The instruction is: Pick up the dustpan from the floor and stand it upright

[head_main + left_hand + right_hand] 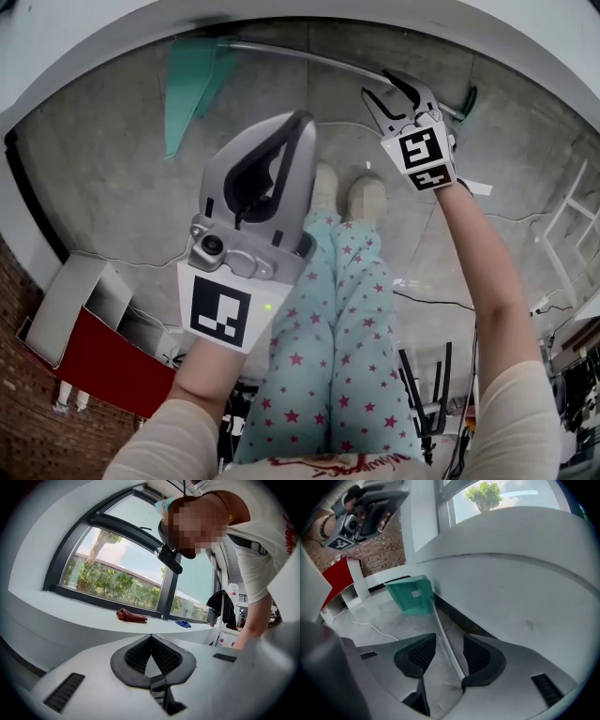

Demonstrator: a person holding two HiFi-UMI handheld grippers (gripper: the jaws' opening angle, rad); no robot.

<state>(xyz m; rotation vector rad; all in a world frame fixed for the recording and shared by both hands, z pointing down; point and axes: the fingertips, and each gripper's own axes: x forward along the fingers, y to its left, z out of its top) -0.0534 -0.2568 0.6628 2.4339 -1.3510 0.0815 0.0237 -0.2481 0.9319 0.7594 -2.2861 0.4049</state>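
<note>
The teal dustpan (192,80) lies on the grey concrete floor (112,169) at the foot of a curved white wall (525,588). In the head view its pan sits at the upper left and its long metal handle (300,56) runs right to a dark green grip (467,101). The right gripper (377,84) is held low, at the end of an outstretched arm, near the grip end of that handle. In the right gripper view its fingers (417,656) are released and stand apart, with the handle (439,620) running between them. The shaft passes close along the right-hand pad and well clear of the left-hand one, so nothing is clamped. The pan (412,595) shows farther along, against the base of the wall. The left gripper (302,122) is held higher, close under the head camera, above the person's star-patterned trousers. Its fingers (136,656) are clenched tip to tip, with nothing between them. Its view looks out at a large window, with a red cloth (131,616) lying on the sill. A red-fronted cabinet (103,361) stands by the brick wall, at the lower left of the head view.
</note>
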